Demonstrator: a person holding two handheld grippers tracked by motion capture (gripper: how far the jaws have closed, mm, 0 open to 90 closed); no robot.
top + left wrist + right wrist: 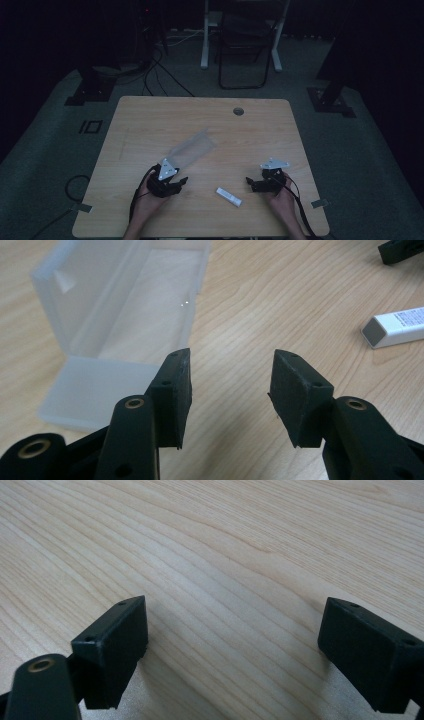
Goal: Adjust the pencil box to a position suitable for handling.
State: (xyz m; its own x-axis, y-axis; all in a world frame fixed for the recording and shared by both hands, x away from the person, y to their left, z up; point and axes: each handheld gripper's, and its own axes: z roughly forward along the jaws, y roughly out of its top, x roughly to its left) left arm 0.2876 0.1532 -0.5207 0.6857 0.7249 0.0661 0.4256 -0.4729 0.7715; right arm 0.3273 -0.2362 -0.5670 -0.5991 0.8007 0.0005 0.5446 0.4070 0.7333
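A person is sitting at a pale wooden bench (210,210) with rounded corners and a fine, wavy grain, holding one black two-jaw tool in each hand. Two things are lying on the bench between and ahead of the hands.

The first is a translucent plastic case (125,315), frosted and milky, box-shaped with thin flat walls and an open flap lying flat toward the left gripper (230,390). In the high view the case (192,148) is resting just beyond that gripper (176,184), angled across the wood.

The second is a small white stick-shaped block (229,197), rectangular with a squared grey end face, smooth and matt, carrying faint print on one side. It is lying flat between the two hands, well apart from the case; the left gripper view is showing it (395,327) off to the right edge.

The left gripper's fingers (172,395) are standing spread, blocky rubbery pads with bare wood between them and nothing pinched. The right gripper (235,650) is hovering low over bare grain, its fingers (117,645) spread wider still and gripping nothing; in the high view it (257,184) is sitting near the block's right.

Each tool is carrying one grey three-cornered plate on top.
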